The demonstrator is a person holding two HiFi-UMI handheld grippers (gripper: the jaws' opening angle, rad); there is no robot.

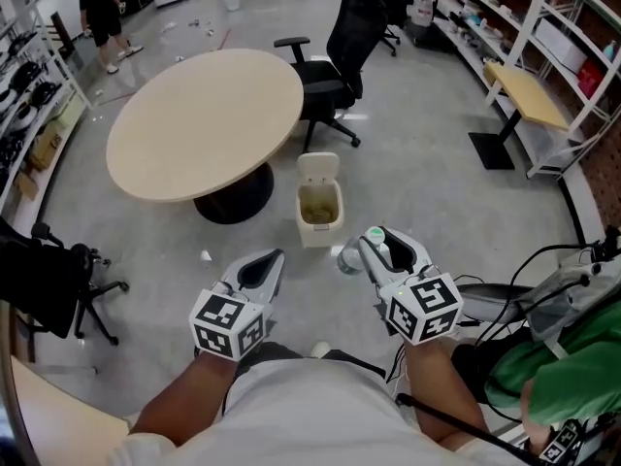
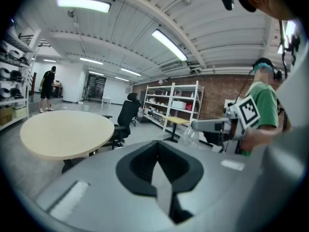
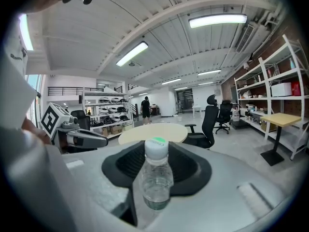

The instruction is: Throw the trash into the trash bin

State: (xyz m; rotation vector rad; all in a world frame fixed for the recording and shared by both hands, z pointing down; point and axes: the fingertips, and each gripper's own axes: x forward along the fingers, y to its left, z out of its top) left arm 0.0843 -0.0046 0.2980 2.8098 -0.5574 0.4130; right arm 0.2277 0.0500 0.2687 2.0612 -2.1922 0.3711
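Note:
The small cream trash bin (image 1: 318, 212) stands on the floor with its lid (image 1: 318, 168) flipped up, beside the round table's base. A clear plastic bottle (image 1: 348, 258) with a white, green-topped cap (image 3: 156, 148) sticks out between the jaws of my right gripper (image 1: 370, 248), which is shut on it, just right of and nearer than the bin. In the right gripper view the bottle (image 3: 156, 178) stands upright between the jaws. My left gripper (image 1: 272, 260) is held level to the left, its jaws together and nothing in them.
A round beige table (image 1: 206, 119) fills the left middle, with a black office chair (image 1: 340, 56) behind the bin. Shelving (image 1: 543, 27) and a small desk (image 1: 524, 95) line the right wall. A person in green (image 1: 553, 372) and cables sit at right. Another chair (image 1: 53, 280) is at left.

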